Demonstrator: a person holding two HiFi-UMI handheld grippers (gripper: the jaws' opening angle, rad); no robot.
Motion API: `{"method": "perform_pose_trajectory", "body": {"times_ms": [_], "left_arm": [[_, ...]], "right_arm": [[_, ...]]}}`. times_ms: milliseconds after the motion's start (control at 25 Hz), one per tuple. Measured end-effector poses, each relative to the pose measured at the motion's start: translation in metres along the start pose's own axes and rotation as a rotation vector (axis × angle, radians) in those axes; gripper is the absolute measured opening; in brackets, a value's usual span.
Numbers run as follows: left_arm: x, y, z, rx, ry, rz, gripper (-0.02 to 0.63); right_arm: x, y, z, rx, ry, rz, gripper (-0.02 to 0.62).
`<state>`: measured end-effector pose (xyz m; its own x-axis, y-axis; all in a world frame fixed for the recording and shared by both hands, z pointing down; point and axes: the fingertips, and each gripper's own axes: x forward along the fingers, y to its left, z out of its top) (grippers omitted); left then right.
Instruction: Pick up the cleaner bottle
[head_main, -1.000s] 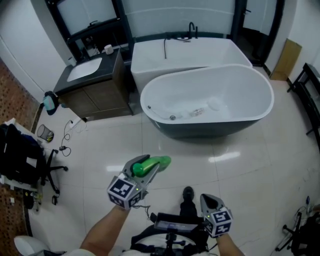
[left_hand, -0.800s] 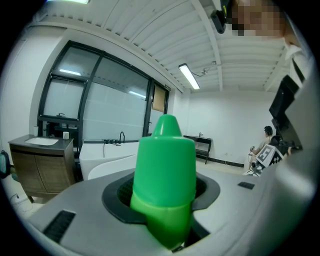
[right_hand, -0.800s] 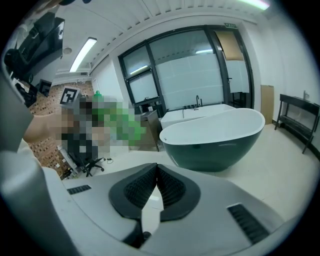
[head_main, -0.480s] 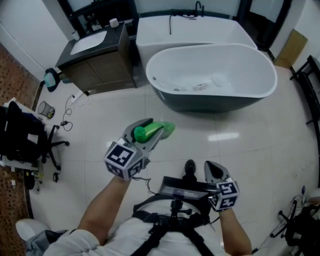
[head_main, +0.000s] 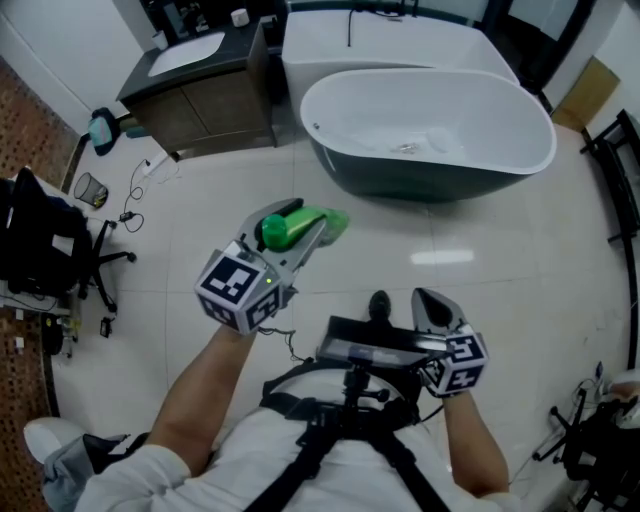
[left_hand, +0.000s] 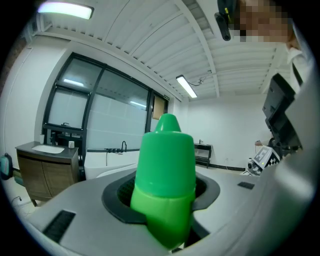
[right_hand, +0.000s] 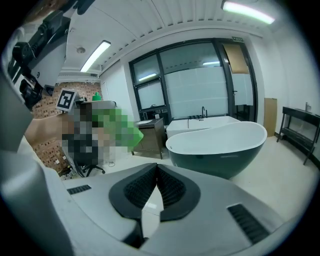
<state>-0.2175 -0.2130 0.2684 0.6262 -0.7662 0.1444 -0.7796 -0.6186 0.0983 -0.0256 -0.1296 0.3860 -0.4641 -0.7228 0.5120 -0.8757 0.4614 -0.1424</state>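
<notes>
The left gripper (head_main: 292, 240) clamped the cleaner bottle (head_main: 312, 224) clear of the floor (head_main: 520, 270), seemingly picked up; the right gripper (head_main: 430, 303), at five o'clock, was closed and empty.

Lower half of the cleaner bottle (left_hand: 165, 165) is buried between the fingers (left_hand: 75, 205) of the left gripper (head_main: 300, 222). The bits (head_main: 405, 148) lying in the bathtub (head_main: 430, 185)? Honestly way too small to tell.
</notes>
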Motion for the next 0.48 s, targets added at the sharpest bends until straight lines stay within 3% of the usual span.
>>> {"method": "perform_pose_trajectory", "body": {"times_ms": [480], "left_arm": [[-0.039, -0.029, -0.011, -0.026, 0.008, 0.002, 0.178]], "right_arm": [[-0.031, 0.021, -0.004, 0.021, -0.016, 0.024, 0.009]]}}
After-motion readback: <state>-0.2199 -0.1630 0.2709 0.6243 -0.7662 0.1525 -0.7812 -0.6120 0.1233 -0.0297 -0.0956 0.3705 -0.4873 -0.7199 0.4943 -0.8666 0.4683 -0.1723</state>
